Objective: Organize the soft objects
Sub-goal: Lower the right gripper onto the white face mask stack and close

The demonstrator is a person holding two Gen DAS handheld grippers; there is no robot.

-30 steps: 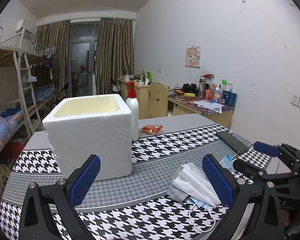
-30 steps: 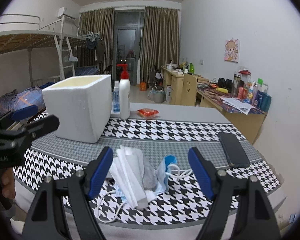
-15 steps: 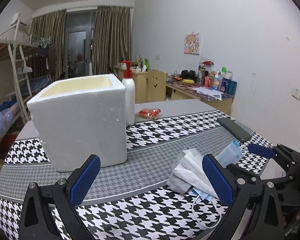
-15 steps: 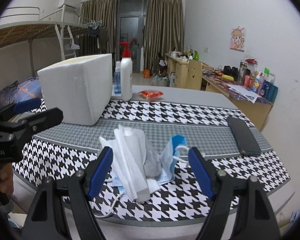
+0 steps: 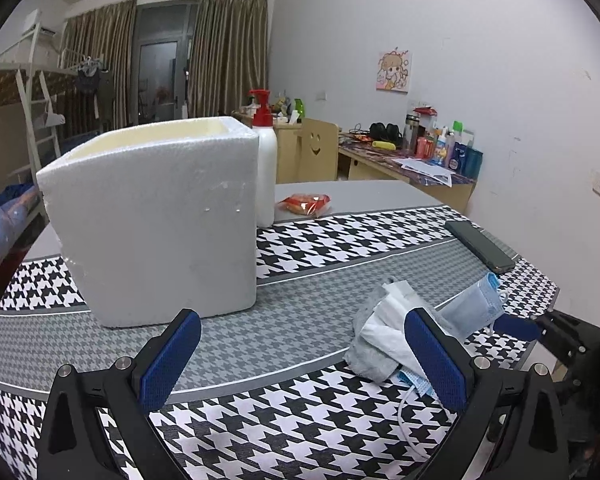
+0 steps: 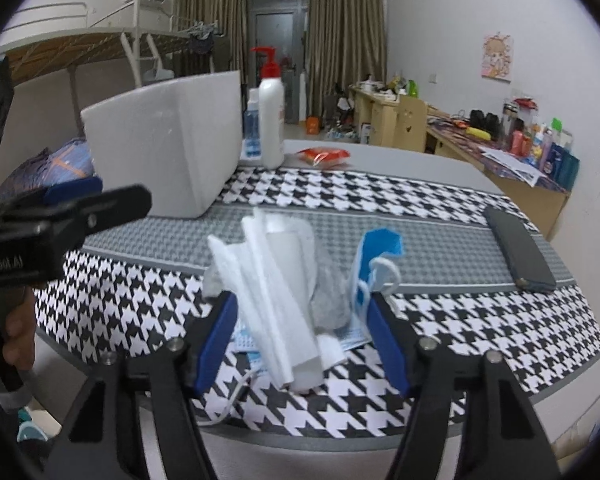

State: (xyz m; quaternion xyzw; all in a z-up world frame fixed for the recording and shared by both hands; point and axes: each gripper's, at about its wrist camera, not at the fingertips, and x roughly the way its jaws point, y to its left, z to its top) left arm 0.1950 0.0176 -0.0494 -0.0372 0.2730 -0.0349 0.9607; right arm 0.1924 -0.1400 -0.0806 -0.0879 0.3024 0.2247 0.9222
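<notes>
A pile of face masks (image 6: 284, 280), white, grey and blue, lies on the houndstooth cloth near the table's front edge; it also shows in the left wrist view (image 5: 404, 332). My right gripper (image 6: 300, 332) has its blue fingers on both sides of the pile, closing in on it; the pads look close to touching it. My left gripper (image 5: 300, 360) is open and empty, low over the cloth, left of the pile. A white foam box (image 5: 160, 216) stands open-topped behind it, also in the right wrist view (image 6: 168, 140).
A white pump bottle (image 5: 265, 168) with a red top stands at the box's right. A red snack packet (image 5: 306, 203) lies behind. A dark phone (image 6: 518, 252) lies on the cloth at the right. The table edge is just below the masks.
My right gripper has moved forward and down around the mask pile and its fingers have narrowed. My left gripper has dropped lower and closer to the foam box.
</notes>
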